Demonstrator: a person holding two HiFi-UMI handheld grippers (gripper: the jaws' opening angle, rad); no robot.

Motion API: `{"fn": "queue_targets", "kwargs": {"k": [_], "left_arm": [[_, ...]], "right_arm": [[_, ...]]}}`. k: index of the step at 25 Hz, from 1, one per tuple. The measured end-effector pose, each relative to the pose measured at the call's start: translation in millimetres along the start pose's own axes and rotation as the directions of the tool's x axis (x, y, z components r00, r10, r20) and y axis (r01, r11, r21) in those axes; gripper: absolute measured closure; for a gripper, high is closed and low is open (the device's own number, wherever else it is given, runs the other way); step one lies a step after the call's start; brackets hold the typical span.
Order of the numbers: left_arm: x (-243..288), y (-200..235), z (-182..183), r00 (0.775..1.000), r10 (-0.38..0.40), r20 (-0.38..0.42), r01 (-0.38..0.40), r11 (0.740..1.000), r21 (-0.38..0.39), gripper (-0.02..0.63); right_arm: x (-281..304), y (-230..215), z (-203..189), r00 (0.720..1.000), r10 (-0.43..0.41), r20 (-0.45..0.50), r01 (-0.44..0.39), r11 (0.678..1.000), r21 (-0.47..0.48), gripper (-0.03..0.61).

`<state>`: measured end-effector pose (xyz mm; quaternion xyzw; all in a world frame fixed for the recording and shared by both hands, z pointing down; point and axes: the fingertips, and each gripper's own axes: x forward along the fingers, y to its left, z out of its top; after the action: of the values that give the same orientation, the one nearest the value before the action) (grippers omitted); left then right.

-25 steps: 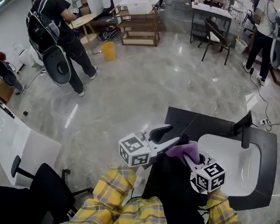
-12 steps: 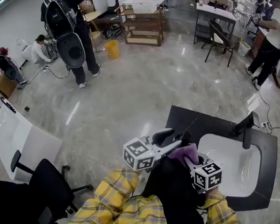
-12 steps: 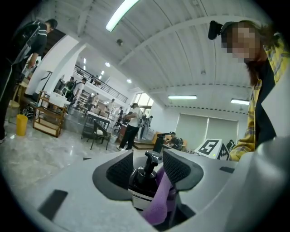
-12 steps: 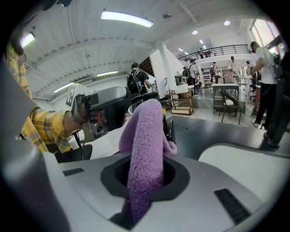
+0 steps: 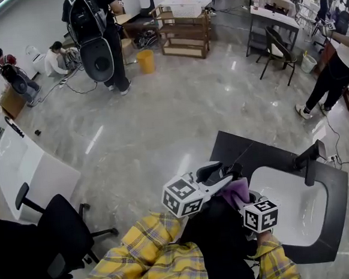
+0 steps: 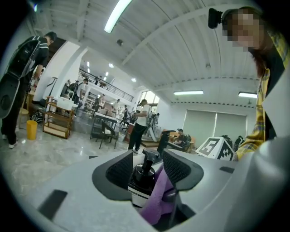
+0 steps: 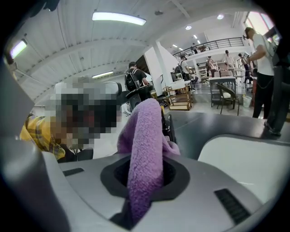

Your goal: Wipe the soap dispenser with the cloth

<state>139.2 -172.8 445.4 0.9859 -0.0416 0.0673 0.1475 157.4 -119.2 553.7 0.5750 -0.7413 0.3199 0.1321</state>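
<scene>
My left gripper (image 6: 148,167) is shut on the black pump soap dispenser (image 6: 143,176), which stands upright between its pads. A purple cloth (image 6: 159,199) lies against the bottle's right side. My right gripper (image 7: 145,174) is shut on that purple cloth (image 7: 144,145), which rises out of its jaws and drapes over the dark dispenser (image 7: 167,125) behind it. In the head view the left gripper (image 5: 218,176) and the right gripper (image 5: 241,195) meet over the counter's left end, with the cloth (image 5: 235,191) between them. The bottle is mostly hidden there.
A black counter (image 5: 241,151) holds a white sink basin (image 5: 291,208) with a black faucet (image 5: 309,158) to the right of the grippers. A black office chair (image 5: 56,235) and a white desk (image 5: 26,171) stand on the left. People, a yellow bucket (image 5: 146,61) and shelves are far behind.
Both grippers keep their holds and stay together at the counter's left end. The cloth has slid slightly lower on the bottle. People in the background have walked.
</scene>
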Motion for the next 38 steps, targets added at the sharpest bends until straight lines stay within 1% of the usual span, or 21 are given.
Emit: {"fn": "queue_targets", "kwargs": {"k": [3,6,9,12,17,22,23,24,25,27,30,32,36,38], "left_arm": [[3.9,0.4,1.4,0.999,0.036,-0.012,-0.035,0.999,0.021,0.425],[9.9,-1.0,0.8,0.999,0.039,-0.033,-0.038,0.999,0.007,0.398],[16.8,-3.0,-0.1,0.998,0.042,-0.048,-0.042,0.999,-0.005,0.374],[25.8,-4.6,1.0,0.996,0.059,-0.060,-0.058,0.998,0.011,0.368],[40.0,-5.5,5.0,0.991,0.112,-0.069,-0.109,0.993,0.055,0.368],[50.0,-2.0,4.0,0.976,0.199,-0.091,-0.192,0.979,0.074,0.370],[51.1,-1.8,3.8,0.974,0.208,-0.093,-0.202,0.976,0.078,0.381],[52.2,-2.4,4.0,0.973,0.210,-0.091,-0.203,0.976,0.081,0.421],[53.2,-3.1,4.6,0.975,0.206,-0.086,-0.199,0.977,0.081,0.451],[54.6,-3.0,6.0,0.979,0.188,-0.074,-0.182,0.981,0.072,0.457],[53.4,2.3,8.9,0.987,0.145,-0.065,-0.143,0.989,0.032,0.525],[51.8,4.5,10.1,0.991,0.114,-0.073,-0.112,0.993,0.026,0.555],[51.6,2.7,10.4,0.993,0.058,-0.104,-0.053,0.997,0.057,0.561],[50.8,-0.1,10.6,0.994,0.040,-0.102,-0.035,0.998,0.053,0.561]], "right_arm": [[-0.1,-1.8,-4.4,1.000,-0.004,-0.019,0.005,0.999,0.049,0.541],[-3.3,0.3,-7.7,0.999,0.003,-0.039,0.000,0.997,0.082,0.541],[-12.9,1.7,-3.4,1.000,-0.006,-0.017,0.007,0.996,0.091,0.541],[-24.7,-0.4,3.3,0.999,-0.023,0.024,0.021,0.995,0.097,0.541],[-40.4,-1.8,5.6,0.997,-0.053,0.061,0.045,0.992,0.114,0.541],[-51.9,-5.7,-1.4,0.994,-0.080,0.068,0.070,0.988,0.140,0.541],[-54.3,-7.4,-2.7,0.994,-0.087,0.069,0.076,0.987,0.143,0.541],[-56.9,-9.4,-3.5,0.993,-0.094,0.070,0.083,0.986,0.147,0.541],[-59.8,-11.6,-4.2,0.992,-0.103,0.073,0.091,0.984,0.152,0.541],[-65.8,-16.6,-5.2,0.990,-0.119,0.078,0.106,0.982,0.159,0.541],[-72.2,-22.2,-6.6,0.987,-0.138,0.084,0.123,0.978,0.171,0.541],[-74.4,-23.4,-7.3,0.986,-0.144,0.085,0.128,0.976,0.175,0.541],[-75.0,-21.8,-7.5,0.986,-0.144,0.086,0.127,0.976,0.176,0.541],[-74.1,-21.1,-7.5,0.986,-0.142,0.086,0.125,0.976,0.176,0.541]]}}
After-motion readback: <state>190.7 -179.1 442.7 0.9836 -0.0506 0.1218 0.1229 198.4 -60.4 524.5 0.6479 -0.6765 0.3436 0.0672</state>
